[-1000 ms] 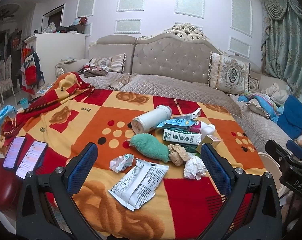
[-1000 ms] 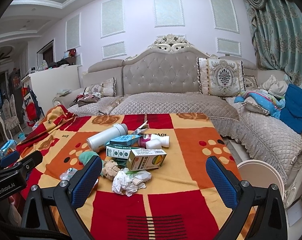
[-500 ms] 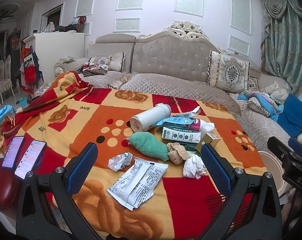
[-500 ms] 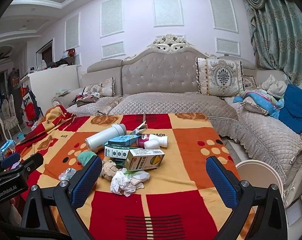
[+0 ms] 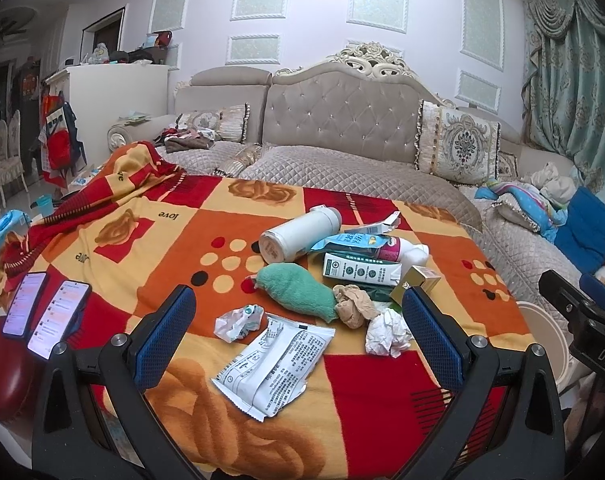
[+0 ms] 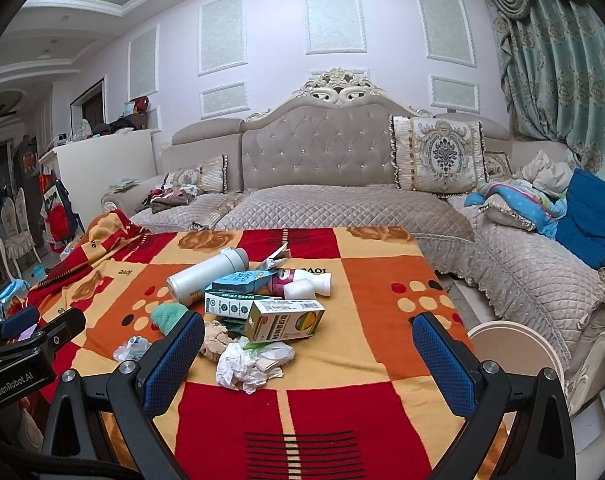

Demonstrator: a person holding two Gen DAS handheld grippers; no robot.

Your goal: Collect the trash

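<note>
Surface: blanket (image 5: 150, 248) in red, orange and yellow squares, woven "love" readable; tufted grey sofa (image 6: 334, 148) behind
Change: both views almost as a second ago; litter sits slightly lower in the left view; nothing picked up
Left gripper (image 5: 298, 332): blue-padded fingers spread wide, holding nothing, above the printed white wrapper (image 5: 274, 364)
Right gripper (image 6: 308, 360): spread wide, empty, facing the crumpled white tissue (image 6: 242, 364)
Trash: heaped mid-blanket; white cylinder bottle (image 5: 298, 232), green-and-white carton (image 5: 360, 270), yellow-green box (image 6: 286, 320), brown paper wad (image 5: 352, 306)
Writing: "GenRobot.AI" on the left gripper's body in the right view; box print too small to read
Beside: two lit phones (image 5: 42, 320) at the blanket's left edge
</note>
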